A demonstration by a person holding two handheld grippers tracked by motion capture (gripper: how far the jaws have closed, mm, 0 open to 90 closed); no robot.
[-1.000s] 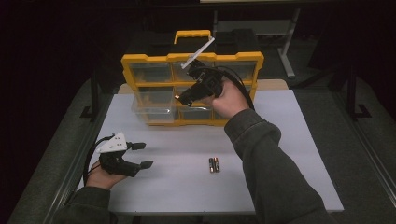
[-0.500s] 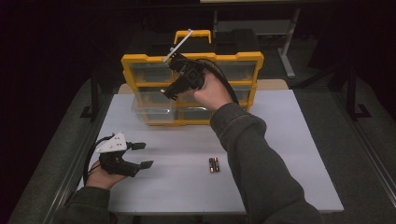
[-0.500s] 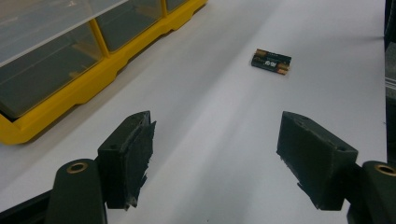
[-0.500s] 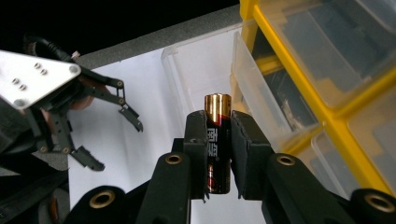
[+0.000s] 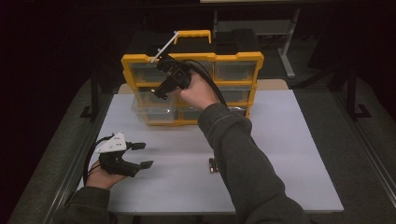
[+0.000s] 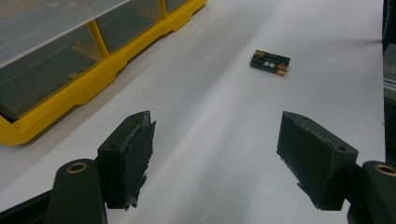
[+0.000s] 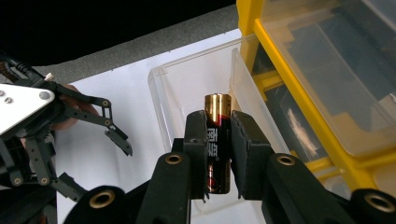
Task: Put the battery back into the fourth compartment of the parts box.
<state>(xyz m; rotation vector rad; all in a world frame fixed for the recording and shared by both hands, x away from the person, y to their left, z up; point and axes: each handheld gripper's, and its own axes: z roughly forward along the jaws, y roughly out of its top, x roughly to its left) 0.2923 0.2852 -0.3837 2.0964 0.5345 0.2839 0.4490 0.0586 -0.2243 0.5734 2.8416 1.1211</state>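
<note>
So the biggest thing on the white table [image 5: 289, 154] was that yellow plastic organiser case with clear drawers [image 5: 236, 60], standing at the far side. One clear plastic drawer [image 7: 196, 79] was pulled out from its lower left, sitting open and, as far as I could see, empty.

The right gripper [image 7: 218, 135] was held up over that drawer, jaws clamped tight on a gold-and-black AA battery [image 7: 217, 140], gripped around its middle with the gold end poking out past the jaw tips towards the drawer. The left gripper [image 6: 217, 158] just rested low on the near left of the table, jaws spread wide with nothing between them.

Smallest bit: a little pair of black-and-gold batteries [image 5: 213, 164] lay side by side on the table near the front, well apart from the case.

Looked to me like the drop-off step. Next move would call for getting the battery squarely over the drawer's opening, lowering it inside the walls, then easing the jaws apart.
</note>
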